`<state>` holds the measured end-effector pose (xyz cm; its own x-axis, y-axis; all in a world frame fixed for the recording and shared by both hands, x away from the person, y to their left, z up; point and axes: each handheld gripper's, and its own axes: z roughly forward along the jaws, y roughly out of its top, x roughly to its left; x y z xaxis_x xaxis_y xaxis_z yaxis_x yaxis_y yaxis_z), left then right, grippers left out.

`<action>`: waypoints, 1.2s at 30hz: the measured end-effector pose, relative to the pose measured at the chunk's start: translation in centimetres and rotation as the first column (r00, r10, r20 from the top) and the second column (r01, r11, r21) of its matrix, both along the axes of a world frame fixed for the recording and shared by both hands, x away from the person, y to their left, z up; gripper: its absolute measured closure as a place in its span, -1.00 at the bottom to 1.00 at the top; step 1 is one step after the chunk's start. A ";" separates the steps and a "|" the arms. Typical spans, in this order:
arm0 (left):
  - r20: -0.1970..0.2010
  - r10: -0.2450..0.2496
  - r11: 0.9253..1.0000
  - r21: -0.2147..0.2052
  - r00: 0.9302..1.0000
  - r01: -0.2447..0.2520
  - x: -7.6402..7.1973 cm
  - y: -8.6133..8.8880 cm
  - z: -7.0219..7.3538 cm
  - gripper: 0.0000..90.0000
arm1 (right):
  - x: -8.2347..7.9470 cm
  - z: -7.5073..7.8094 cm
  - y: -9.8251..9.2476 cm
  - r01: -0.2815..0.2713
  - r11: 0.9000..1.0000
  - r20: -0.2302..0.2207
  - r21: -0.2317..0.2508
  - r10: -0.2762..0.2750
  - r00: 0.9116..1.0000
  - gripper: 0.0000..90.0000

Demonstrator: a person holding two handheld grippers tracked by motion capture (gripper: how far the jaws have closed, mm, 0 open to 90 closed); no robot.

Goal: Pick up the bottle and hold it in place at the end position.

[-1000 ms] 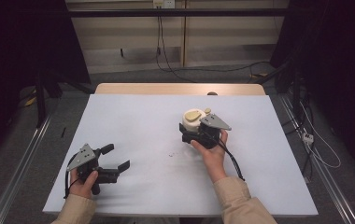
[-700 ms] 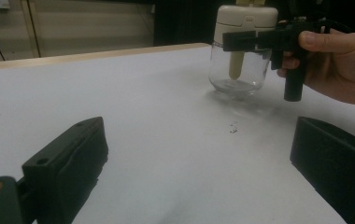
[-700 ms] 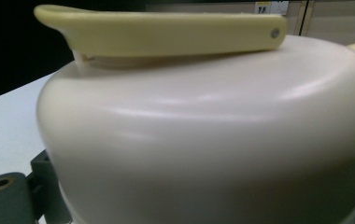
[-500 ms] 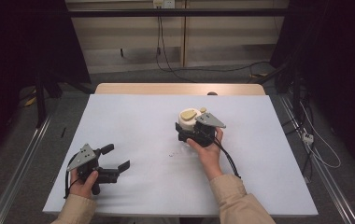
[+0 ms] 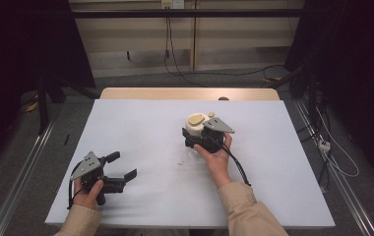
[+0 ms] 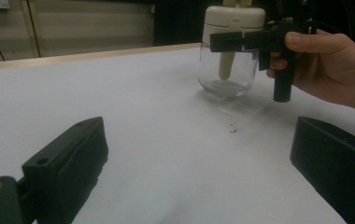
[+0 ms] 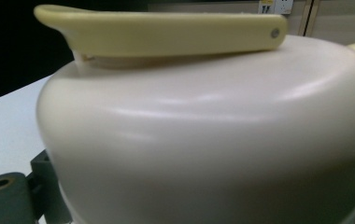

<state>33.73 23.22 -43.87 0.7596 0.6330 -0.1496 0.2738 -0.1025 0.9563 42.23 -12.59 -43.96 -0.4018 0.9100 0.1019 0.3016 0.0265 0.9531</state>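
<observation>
right gripper [image 5: 198,139] clamps the jar [image 6: 227,51] by its cream lid to steady it, left gripper [image 5: 124,167] idle, jaws wide.

No legible text, labels, brand marks, numbers or signs anywhere. Cream plastic lid [image 7: 213,140] of the clear glass jar [image 6: 226,70]: plain, unmarked. White table surface [image 5: 140,132] around the jar: blank. Wall sockets behind the jar, far off: too small and blurred to read.
</observation>
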 end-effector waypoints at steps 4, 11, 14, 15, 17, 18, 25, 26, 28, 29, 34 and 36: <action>-0.001 0.000 1.000 0.000 1.000 0.000 0.0 0.0 0.0 -0.92 | 0.2 0.0 0.3 -0.001 1.000 0.000 0.001 0.001 1.000 -0.85; 0.000 0.000 1.000 0.000 1.000 0.000 0.0 0.0 0.0 -0.92 | 0.4 -0.4 0.7 -0.005 1.000 -0.004 0.002 0.005 1.000 -0.85; 0.001 0.000 1.000 0.000 1.000 0.000 0.0 0.0 0.0 -0.92 | 0.5 -0.6 0.8 -0.001 1.000 -0.007 0.004 0.001 1.000 -0.85; 0.001 0.000 1.000 0.000 1.000 0.000 0.0 0.0 0.0 -0.92 | 0.5 -0.6 0.8 -0.001 1.000 -0.007 0.004 0.001 1.000 -0.85; 0.001 0.000 1.000 -0.005 1.000 0.000 0.0 0.0 0.0 -0.92 | 0.6 -0.7 0.9 -0.002 1.000 -0.009 0.008 0.002 1.000 -0.85; 0.001 0.000 1.000 -0.004 1.000 0.000 0.0 0.0 0.0 -0.92 | 0.7 -0.8 1.0 -0.001 1.000 -0.012 0.005 0.001 1.000 -0.85; 0.001 0.002 1.000 -0.005 1.000 -0.002 0.0 0.0 0.0 -0.92 | 1.0 -1.1 1.6 -0.003 1.000 -0.012 0.008 0.003 1.000 -0.85; 0.001 0.001 1.000 -0.004 1.000 -0.001 0.0 0.0 0.0 -0.92 | 1.1 -1.1 1.6 -0.004 1.000 -0.013 0.007 0.004 1.000 -0.85; 0.001 0.001 1.000 -0.004 1.000 -0.001 0.0 0.0 0.0 -0.92 | 1.1 -1.1 1.7 -0.005 1.000 -0.014 0.006 0.005 1.000 -0.85; 0.001 -0.001 1.000 0.000 1.000 0.001 0.0 0.0 0.0 -0.92 | 1.2 -1.2 1.9 -0.006 1.000 -0.015 0.008 0.006 1.000 -0.85; 0.000 0.001 1.000 -0.006 1.000 -0.001 0.0 0.0 0.0 -0.92 | 1.3 -1.4 2.2 -0.009 1.000 -0.021 -0.002 0.009 1.000 -0.85; 0.000 0.002 1.000 -0.006 1.000 -0.002 0.0 0.0 0.0 -0.92 | 1.3 -1.4 2.1 -0.009 1.000 -0.020 -0.003 0.009 1.000 -0.85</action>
